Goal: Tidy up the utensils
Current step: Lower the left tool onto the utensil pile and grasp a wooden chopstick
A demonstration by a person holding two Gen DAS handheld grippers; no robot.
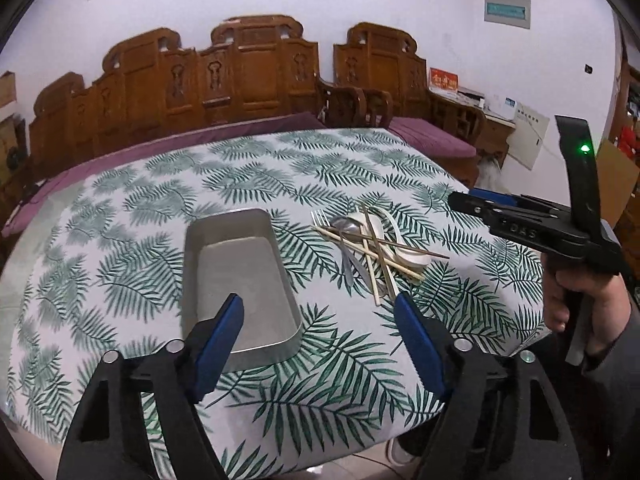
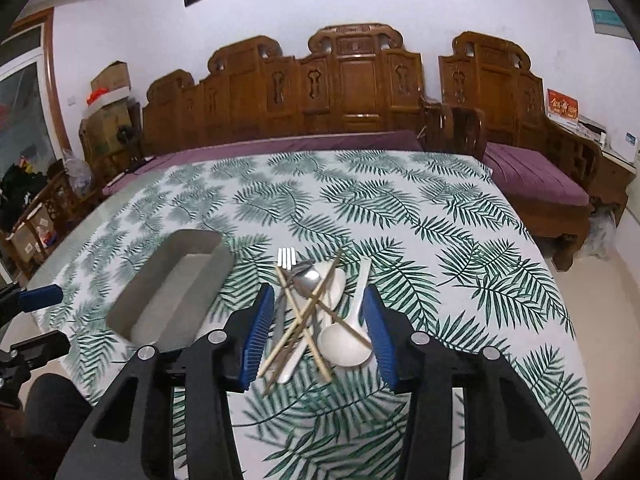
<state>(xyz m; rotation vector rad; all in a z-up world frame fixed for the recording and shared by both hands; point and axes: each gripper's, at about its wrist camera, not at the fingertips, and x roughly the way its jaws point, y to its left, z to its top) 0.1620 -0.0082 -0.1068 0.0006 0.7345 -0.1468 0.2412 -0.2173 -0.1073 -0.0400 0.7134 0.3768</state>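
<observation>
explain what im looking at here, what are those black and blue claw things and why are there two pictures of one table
Those are two hand-held grippers, each carried by a person and fitted with a forward-looking camera. One picture looks along the left gripper, the other along the right gripper. On the leaf-print tablecloth sit an empty metal tray and a pile of utensils: chopsticks, a fork, a metal spoon, white spoons. Both grippers are open and hold nothing; the right one frames the pile, the left one frames the tray's near corner.
</observation>
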